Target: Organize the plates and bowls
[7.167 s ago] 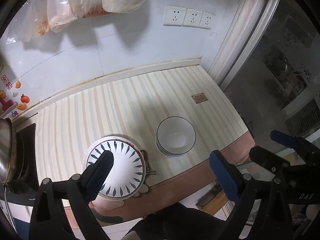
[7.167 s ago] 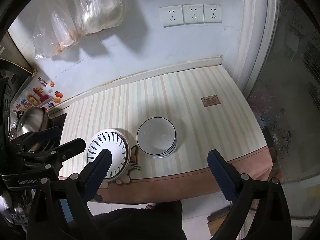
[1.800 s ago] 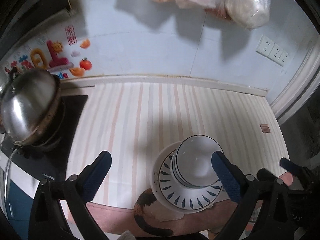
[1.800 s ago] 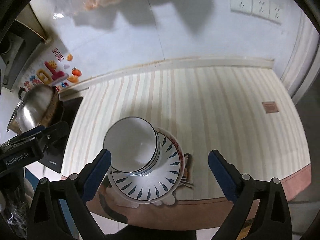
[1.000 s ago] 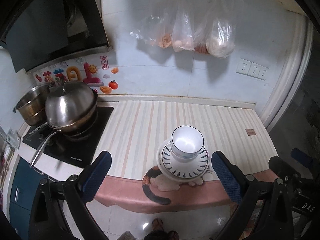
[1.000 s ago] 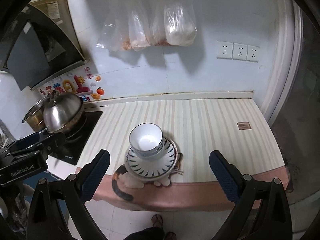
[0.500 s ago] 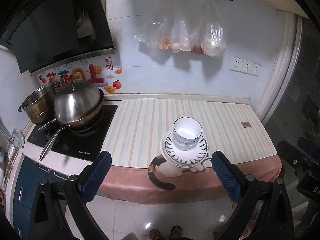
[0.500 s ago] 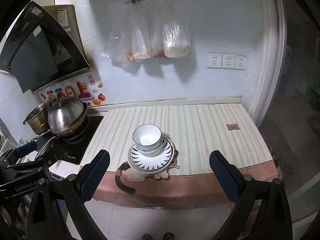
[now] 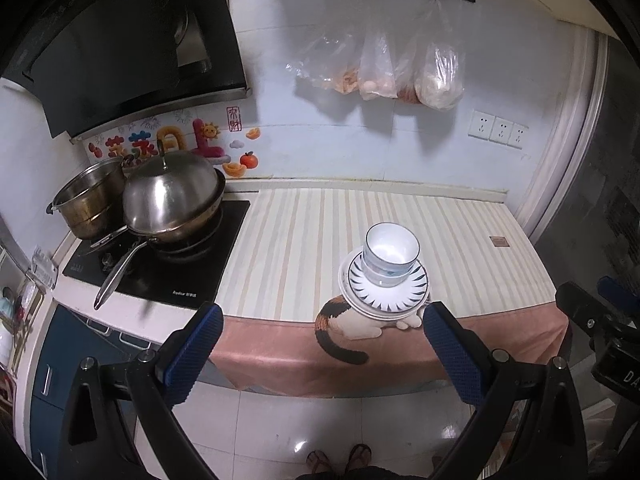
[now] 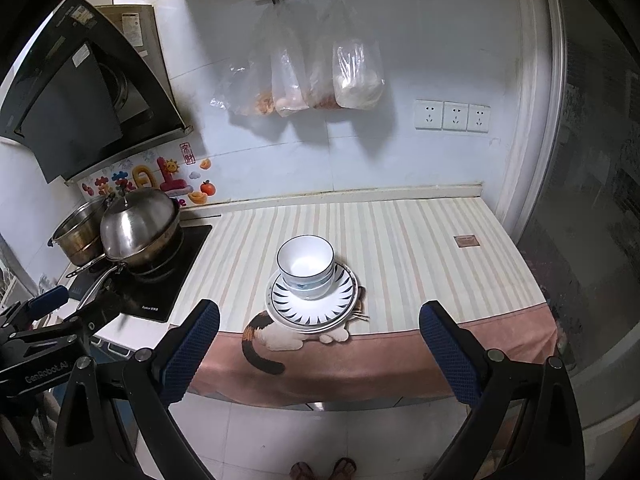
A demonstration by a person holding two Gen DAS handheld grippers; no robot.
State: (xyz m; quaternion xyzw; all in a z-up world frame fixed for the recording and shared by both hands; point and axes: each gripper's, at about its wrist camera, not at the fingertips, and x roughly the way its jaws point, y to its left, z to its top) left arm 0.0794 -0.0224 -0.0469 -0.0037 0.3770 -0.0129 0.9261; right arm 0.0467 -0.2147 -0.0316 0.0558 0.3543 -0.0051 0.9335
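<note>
On the far left, the left wrist view shows blue cabinet doors (image 9: 52,364) under the stove, which the right wrist view mostly hides behind the left gripper's body. Next come a steel pot (image 9: 90,204) and a lidded wok (image 9: 172,196) on a black induction cooktop (image 9: 168,256), under a dark range hood (image 9: 120,44) and colourful wall stickers (image 9: 168,144). The surface (image 10: 420,248) has a striped cover with a pink hanging edge and a cat picture (image 10: 276,336) at the front. Near the front edge, in the middle, stands a stack of plates (image 10: 312,304) with a blue leaf pattern, lying flat, and white bowls (image 10: 306,264) with a blue rim are nested upright on it, mouths opening upward. Above, plastic bags (image 10: 316,76) hang from a wall rail, and three sockets (image 10: 452,116) sit to the right. A small brown label (image 10: 466,240) lies on the cover near the right end. The left gripper (image 9: 320,356) and the right gripper (image 10: 320,352) both hover well apart from the stack, over the tiled floor, with jaws wide and holding nothing. The left wrist view shows the right gripper's body at its right edge; the right wrist view shows a glass door (image 10: 588,208) more fully. Sandalled feet (image 10: 322,470) of the person are seen at the bottom.
</note>
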